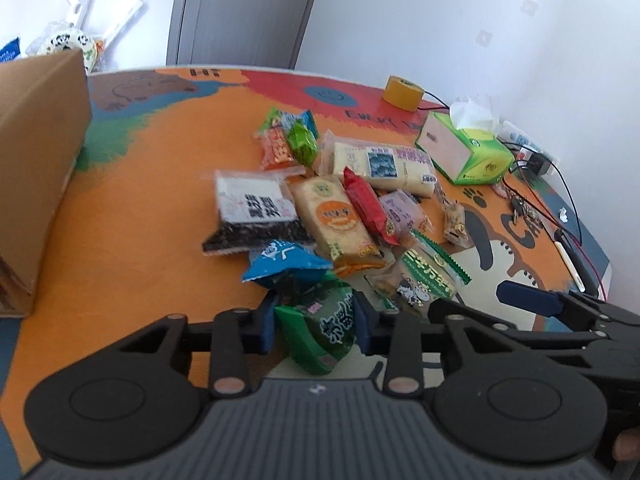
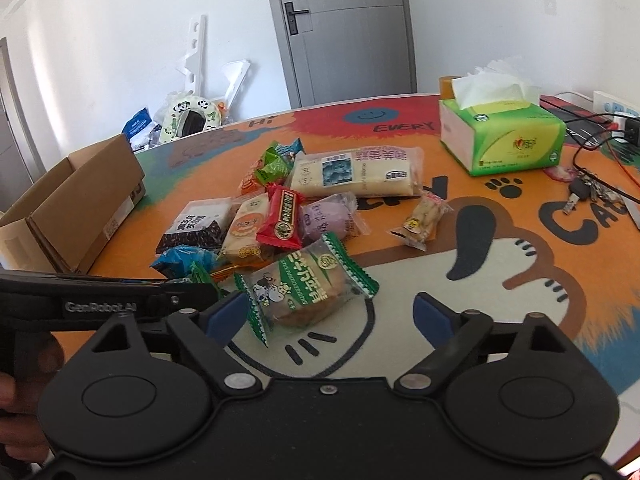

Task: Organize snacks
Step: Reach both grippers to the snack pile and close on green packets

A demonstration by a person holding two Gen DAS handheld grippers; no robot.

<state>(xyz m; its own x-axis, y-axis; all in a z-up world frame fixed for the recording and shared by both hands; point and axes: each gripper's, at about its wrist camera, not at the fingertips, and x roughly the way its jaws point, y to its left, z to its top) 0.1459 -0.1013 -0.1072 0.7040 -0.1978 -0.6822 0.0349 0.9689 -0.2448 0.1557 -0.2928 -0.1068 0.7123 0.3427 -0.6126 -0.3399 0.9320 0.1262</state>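
A pile of snack packets (image 1: 332, 216) lies on the colourful table mat (image 1: 140, 220). My left gripper (image 1: 314, 326) is shut on a green snack packet (image 1: 320, 332) at the near edge of the pile, its blue pads pressing both sides. A blue packet (image 1: 286, 264) lies just beyond it. My right gripper (image 2: 328, 314) stands open. A clear packet with green print and a cake inside (image 2: 304, 292) lies just ahead of its pads, close to the left finger (image 2: 226, 314) and untouched by the right one. The left gripper's body (image 2: 120, 300) reaches in from the left of the right wrist view.
An open cardboard box (image 2: 80, 208) stands at the left of the table. A green tissue box (image 2: 500, 136), keys (image 2: 580, 194) and cables (image 2: 600, 140) lie at the right. A yellow tape roll (image 1: 402, 92) sits at the back. A small packet (image 2: 420, 220) lies apart from the pile.
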